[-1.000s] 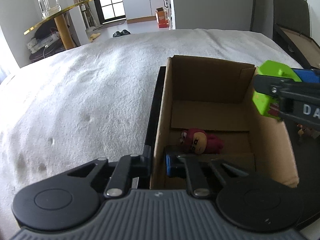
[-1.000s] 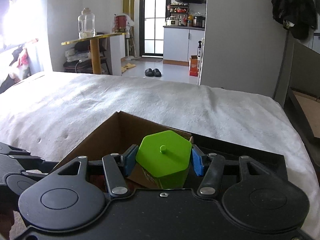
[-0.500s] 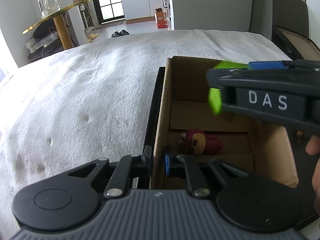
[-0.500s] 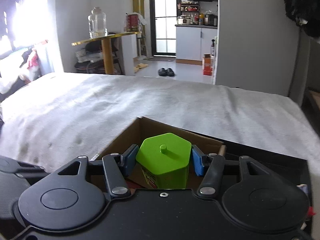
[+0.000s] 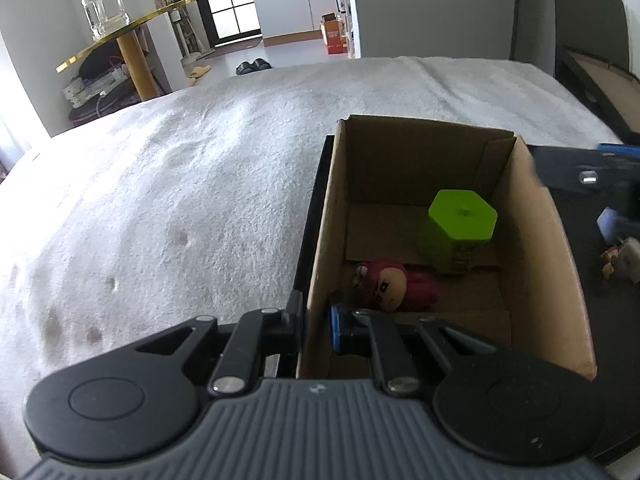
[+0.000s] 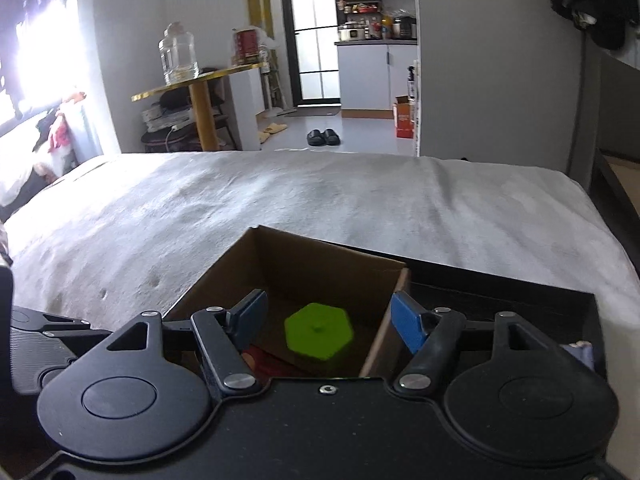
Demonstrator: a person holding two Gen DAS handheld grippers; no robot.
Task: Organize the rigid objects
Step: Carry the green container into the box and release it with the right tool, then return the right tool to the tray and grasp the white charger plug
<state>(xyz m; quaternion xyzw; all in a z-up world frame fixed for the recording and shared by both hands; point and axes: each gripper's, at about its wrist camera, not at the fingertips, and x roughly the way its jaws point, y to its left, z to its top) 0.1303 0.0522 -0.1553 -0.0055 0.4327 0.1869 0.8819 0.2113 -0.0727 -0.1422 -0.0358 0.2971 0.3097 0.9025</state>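
An open cardboard box [image 5: 532, 232] stands on a black tray on the white bed. Inside it, a green hexagonal container [image 5: 460, 232] stands upright at the back right, and a pink plush figure [image 5: 394, 286] lies in front of it. My left gripper [image 5: 316, 324] is shut on the box's near-left wall, one finger outside and one inside. My right gripper [image 6: 326, 320] is open and empty above the box, with the green container [image 6: 319, 331] below between its fingers. The right gripper also shows blurred at the right edge of the left wrist view [image 5: 612, 200].
The black tray [image 5: 580, 292] extends right of the box and holds a small figure [image 5: 618, 260]. The white bedcover [image 5: 180, 208] stretches left and behind. A gold-topped side table with a glass jar [image 6: 178, 58] stands beyond the bed.
My right gripper carried the green container over the box, opened and let it go. The container now stands inside the box and the gripper has drawn back to the right. My left gripper has not moved.
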